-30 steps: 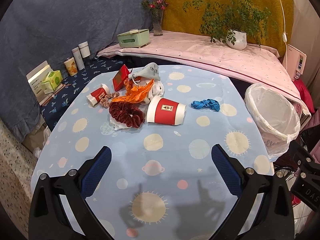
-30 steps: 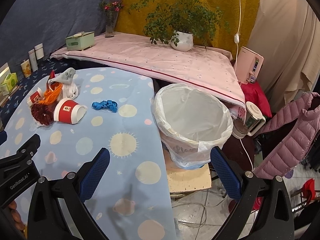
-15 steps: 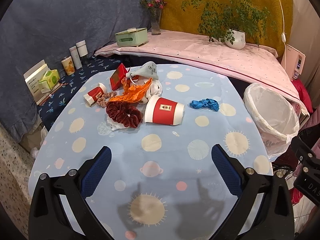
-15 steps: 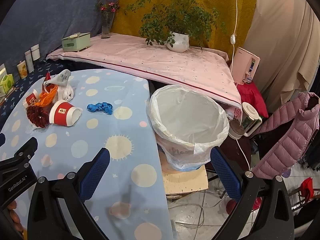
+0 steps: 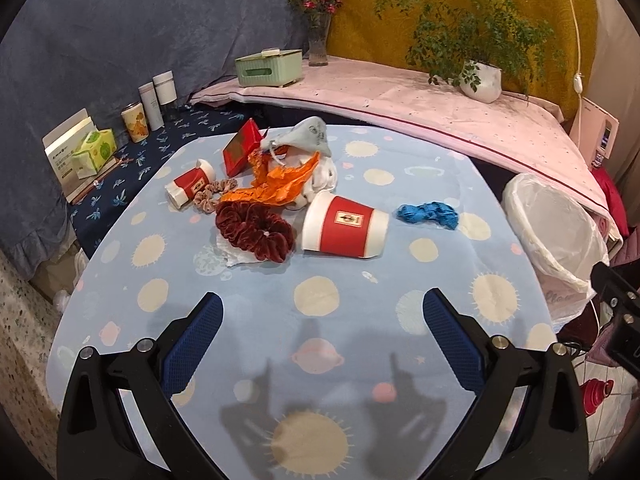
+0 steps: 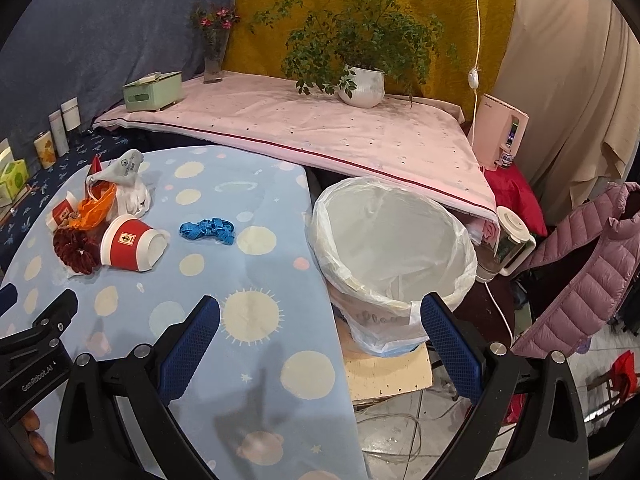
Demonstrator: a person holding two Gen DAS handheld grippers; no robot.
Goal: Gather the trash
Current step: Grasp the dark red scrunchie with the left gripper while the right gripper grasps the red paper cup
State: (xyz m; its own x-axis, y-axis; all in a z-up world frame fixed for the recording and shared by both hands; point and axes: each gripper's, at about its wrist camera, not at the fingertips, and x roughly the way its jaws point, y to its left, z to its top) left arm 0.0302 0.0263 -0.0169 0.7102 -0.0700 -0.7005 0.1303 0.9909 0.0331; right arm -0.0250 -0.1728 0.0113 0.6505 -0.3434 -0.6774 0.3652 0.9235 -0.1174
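Observation:
Trash lies on the blue table [image 5: 320, 360]: a big red paper cup [image 5: 344, 226] on its side, a small red cup [image 5: 188, 184], an orange wrapper [image 5: 280, 184], a dark red scrunchie [image 5: 254, 232], a blue crumpled piece [image 5: 426, 214], a grey mask [image 5: 304, 138] and a red box [image 5: 240, 152]. The white-lined bin [image 6: 392, 248] stands right of the table. My left gripper [image 5: 322, 336] is open and empty above the near table. My right gripper [image 6: 320, 336] is open and empty over the table edge, in front of the bin.
A pink-covered shelf [image 6: 320, 136] runs behind, with a potted plant [image 6: 362, 84], a green tissue box [image 6: 152, 90] and a flower vase [image 6: 214, 56]. Bottles and boxes [image 5: 120, 128] stand at the left. A purple jacket [image 6: 580, 264] and floor clutter lie at the right.
Both grippers have drawn back and risen slightly, so the table and bin look a little farther. Nothing on the table has moved.

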